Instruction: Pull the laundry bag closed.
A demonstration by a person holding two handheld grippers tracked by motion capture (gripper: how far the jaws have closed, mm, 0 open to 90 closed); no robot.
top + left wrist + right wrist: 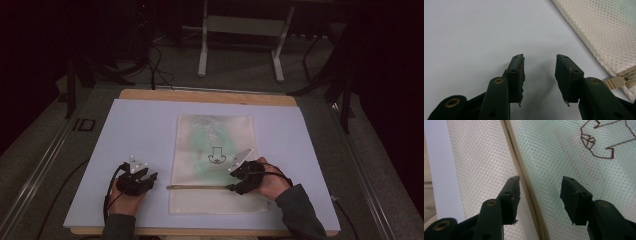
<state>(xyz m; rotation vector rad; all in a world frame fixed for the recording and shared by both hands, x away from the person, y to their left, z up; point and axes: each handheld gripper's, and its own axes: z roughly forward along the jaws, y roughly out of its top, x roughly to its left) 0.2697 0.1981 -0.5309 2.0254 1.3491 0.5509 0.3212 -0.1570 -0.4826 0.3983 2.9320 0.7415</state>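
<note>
Your right gripper point(539, 195) fingers gape empty astride the mesh bag's point(215, 135) zipper point(524, 182); left gripper point(539, 75) fingers apart, bag at 2 o'clock.

High view: fixed above my side of bench point(310, 150), facing forward and down, far enough to take in whole white sheet point(140, 135), mesh zip bag point(212, 135), both my hands, floor beyond.

Left gripper view: rides my left gripper point(539, 72), looks along my jaws, very near sheet point(474, 30); bag corner point(604, 32) and zipper pull point(615, 82) at right edge.

Right gripper view: rides my right gripper point(540, 195), close over bag point(554, 150), zipper line point(524, 177) running between my jaws.

Shared by all three: bag, white sheet.
</note>
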